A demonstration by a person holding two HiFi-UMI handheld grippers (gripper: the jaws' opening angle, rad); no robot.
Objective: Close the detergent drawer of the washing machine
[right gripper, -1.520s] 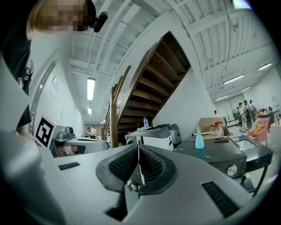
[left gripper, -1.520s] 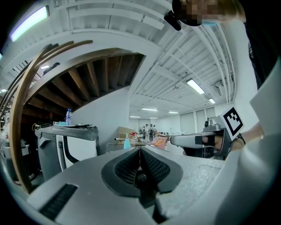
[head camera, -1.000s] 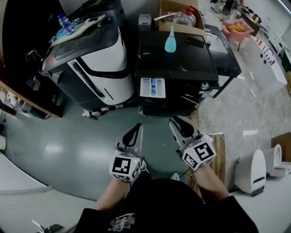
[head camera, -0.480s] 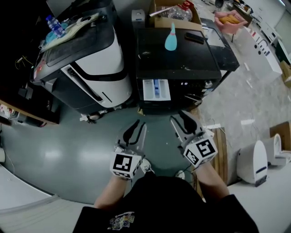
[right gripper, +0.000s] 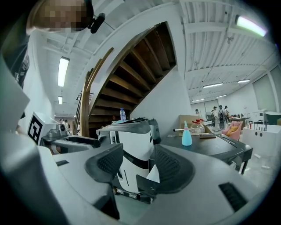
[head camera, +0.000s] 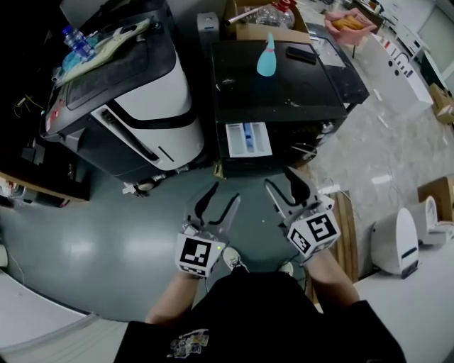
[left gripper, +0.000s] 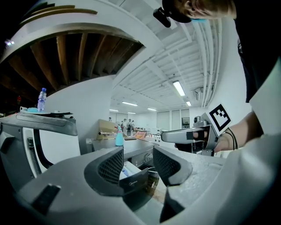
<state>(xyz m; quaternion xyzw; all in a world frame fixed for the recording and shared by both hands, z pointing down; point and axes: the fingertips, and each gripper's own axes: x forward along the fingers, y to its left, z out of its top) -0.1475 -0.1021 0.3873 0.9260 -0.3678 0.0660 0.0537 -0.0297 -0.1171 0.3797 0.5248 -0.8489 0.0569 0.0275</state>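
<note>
The black washing machine point(head camera: 277, 85) stands ahead of me with its detergent drawer point(head camera: 248, 139) pulled out, showing white and blue compartments. Both grippers hover side by side over the floor, short of the drawer and apart from it. My left gripper point(head camera: 221, 197) is opening its jaws with nothing between them; in the left gripper view point(left gripper: 138, 162) the drawer point(left gripper: 131, 175) shows beyond the gap. My right gripper point(head camera: 285, 183) is also opening and holds nothing; in the right gripper view point(right gripper: 138, 169) the drawer's dark front point(right gripper: 147, 185) lies past the jaws.
A blue bottle point(head camera: 266, 60) and a dark phone point(head camera: 301, 53) lie on the washer's top. A white and black machine point(head camera: 142, 106) stands to its left, and a cardboard box point(head camera: 259, 18) behind it. At the right are a wooden pallet point(head camera: 347, 234) and a white appliance point(head camera: 401, 244).
Both grippers have moved forward towards the washing machine, and their jaws have spread from nearly shut to wide apart. The drawer stays pulled out.
</note>
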